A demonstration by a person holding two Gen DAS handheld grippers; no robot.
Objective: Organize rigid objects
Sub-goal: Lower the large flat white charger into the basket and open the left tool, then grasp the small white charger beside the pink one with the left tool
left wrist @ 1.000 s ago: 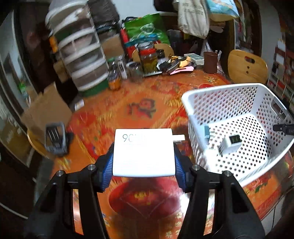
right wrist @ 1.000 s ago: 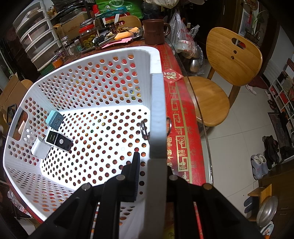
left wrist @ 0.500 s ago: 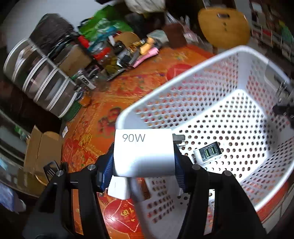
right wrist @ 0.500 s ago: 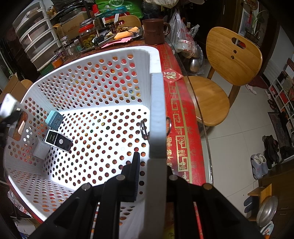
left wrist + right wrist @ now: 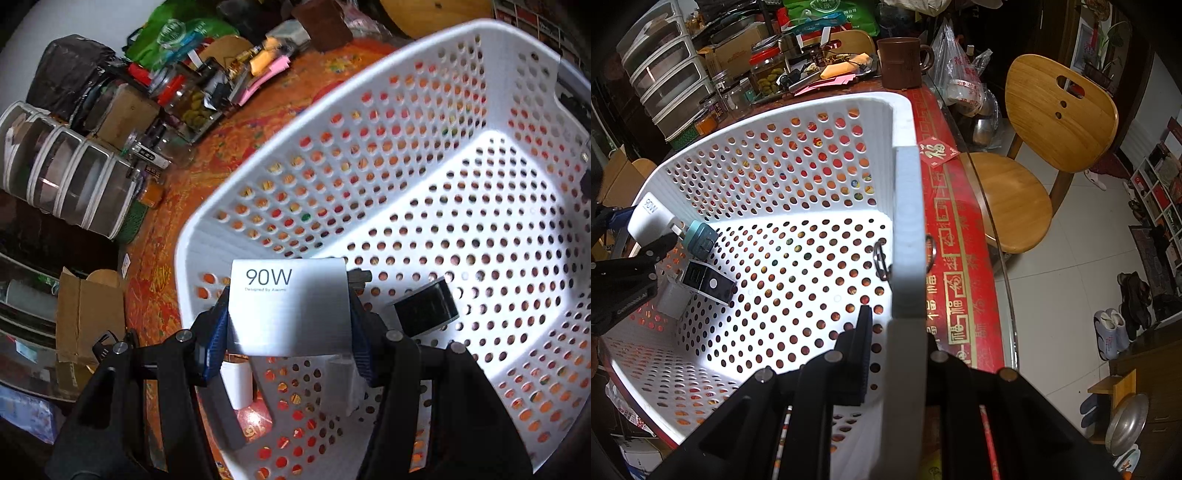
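Over the near corner of a white plastic basket [image 5: 369, 122], the left gripper [image 5: 288, 317] holds a white charger block [image 5: 290, 306] printed "90W", its blue-padded jaws closed flat against the block's two sides. The block hangs just inside the basket's rim, above the floor and not touching it, with its metal prongs pointing toward the basket's middle. Below and just beside it lie three smaller plugs: a black-faced adapter [image 5: 707, 282], a teal one [image 5: 700, 236] against the wall, and a white one [image 5: 670, 299] partly hidden under the gripper. The right gripper [image 5: 897, 332] sits at the opposite side of the basket, its jaws closed on the basket's rim, seemingly steadying it. To finish this step well, the block should probably be lowered until it is near the floor before the jaws part, and aimed at the bare patch beside the black-faced adapter so it does not land on the other plugs; the right gripper would best keep its hold so the light basket does not slide. The charger is a smooth, hard, square-edged block, likely slippery if gripped loosely. The basket is thin moulded plastic, pierced all over with round holes, with rounded corners, and stands on a glossy red and orange patterned tablecloth [image 5: 955, 236].
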